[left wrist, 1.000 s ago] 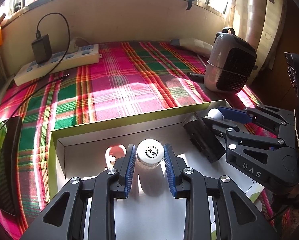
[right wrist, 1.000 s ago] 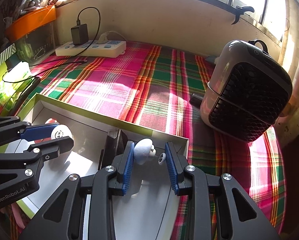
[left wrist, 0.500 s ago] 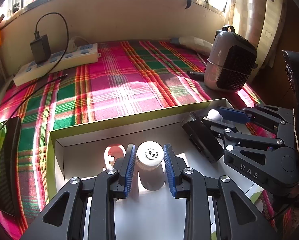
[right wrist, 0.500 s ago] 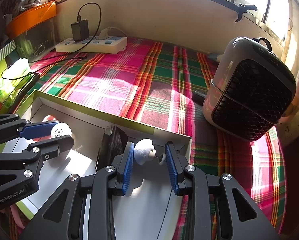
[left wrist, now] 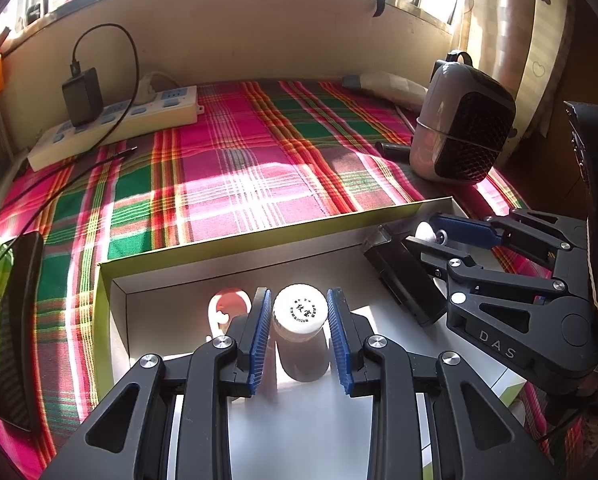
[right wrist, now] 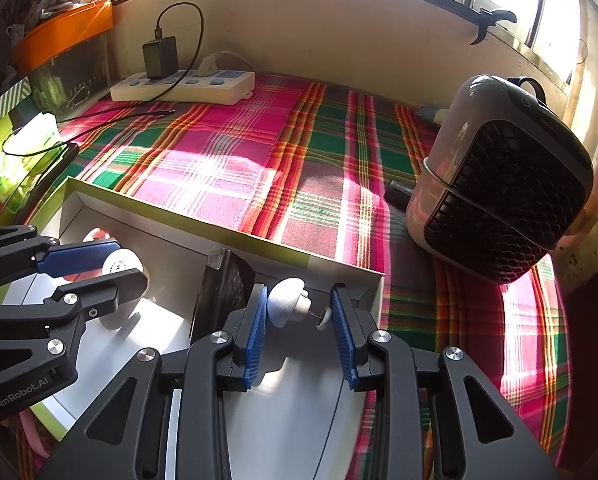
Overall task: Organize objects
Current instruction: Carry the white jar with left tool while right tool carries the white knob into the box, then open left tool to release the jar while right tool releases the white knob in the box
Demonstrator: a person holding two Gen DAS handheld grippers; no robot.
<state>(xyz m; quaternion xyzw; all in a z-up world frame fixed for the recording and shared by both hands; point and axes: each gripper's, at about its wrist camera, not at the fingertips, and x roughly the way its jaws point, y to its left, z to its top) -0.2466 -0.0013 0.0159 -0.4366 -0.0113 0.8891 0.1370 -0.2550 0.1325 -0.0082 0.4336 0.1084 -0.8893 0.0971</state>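
A shallow white box with a green rim (left wrist: 259, 236) lies on the plaid cloth. My left gripper (left wrist: 299, 322) stands around a brown bottle with a white cap (left wrist: 300, 312) that rests upright on the box floor; small gaps show beside the cap. My right gripper (right wrist: 299, 312) is open around a small white earbud-like piece (right wrist: 285, 306) in the box's right corner. A black rectangular block (left wrist: 403, 280) leans next to it, also in the right wrist view (right wrist: 227, 288). A pink-and-white ring object (left wrist: 227, 308) lies left of the bottle.
A grey and black fan heater (right wrist: 499, 200) stands to the right of the box. A white power strip with a black charger (left wrist: 111, 120) lies at the back left. A black flat device (left wrist: 15, 328) lies at the left edge. A wall with windows borders the back.
Both grippers have drawn back slightly from the box; the left fingers have opened a little off the bottle cap. The bottle and the white piece stay in the box.
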